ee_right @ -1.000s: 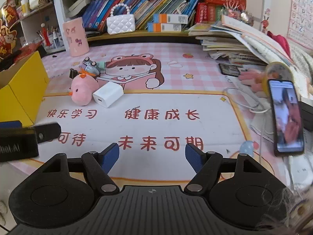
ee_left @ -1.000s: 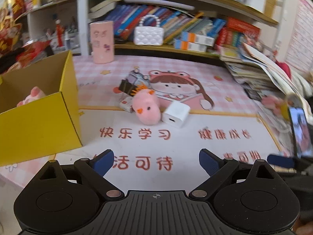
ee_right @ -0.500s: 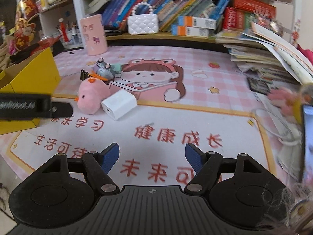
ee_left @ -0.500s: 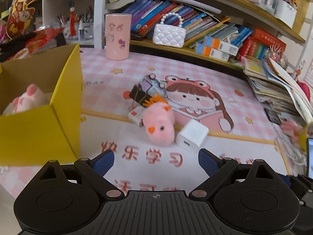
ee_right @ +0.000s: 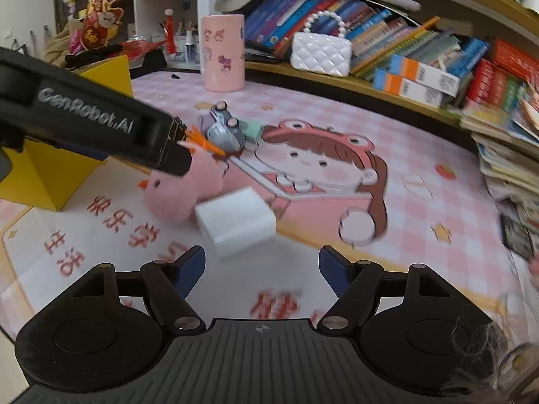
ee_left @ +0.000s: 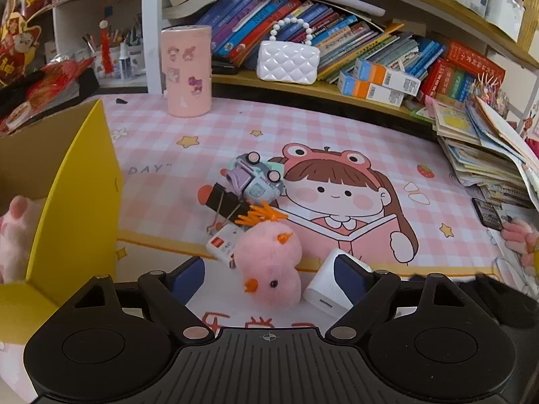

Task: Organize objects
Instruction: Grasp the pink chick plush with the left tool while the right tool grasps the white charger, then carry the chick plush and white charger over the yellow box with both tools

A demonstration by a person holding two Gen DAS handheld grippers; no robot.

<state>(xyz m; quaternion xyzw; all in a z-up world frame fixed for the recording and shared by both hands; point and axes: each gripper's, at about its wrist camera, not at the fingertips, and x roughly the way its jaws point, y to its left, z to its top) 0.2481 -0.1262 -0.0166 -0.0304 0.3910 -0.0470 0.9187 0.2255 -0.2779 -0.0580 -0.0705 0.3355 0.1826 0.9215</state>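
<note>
A pink plush chick (ee_left: 269,266) lies on the mat between the open fingers of my left gripper (ee_left: 269,274). A white charger cube (ee_left: 328,288) touches its right side, by the right fingertip. Behind it lie a small white box (ee_left: 222,245), a black binder clip (ee_left: 227,202) and a grey toy car (ee_left: 257,181). A yellow box (ee_left: 77,202) at left holds a pink plush (ee_left: 15,232). My right gripper (ee_right: 262,264) is open, just short of the charger cube (ee_right: 235,224); the left gripper's body (ee_right: 84,124) covers part of the chick (ee_right: 183,192).
A pink cylinder tin (ee_left: 186,70) stands at the back of the mat. A white quilted purse (ee_left: 288,62) and rows of books sit on the shelf behind. A stack of books (ee_left: 485,155) lies at right, with a phone (ee_left: 488,217) beside it.
Both grippers have moved forward toward the pile. The chick now lies between the left fingers, and the charger cube is close in front of the right gripper.
</note>
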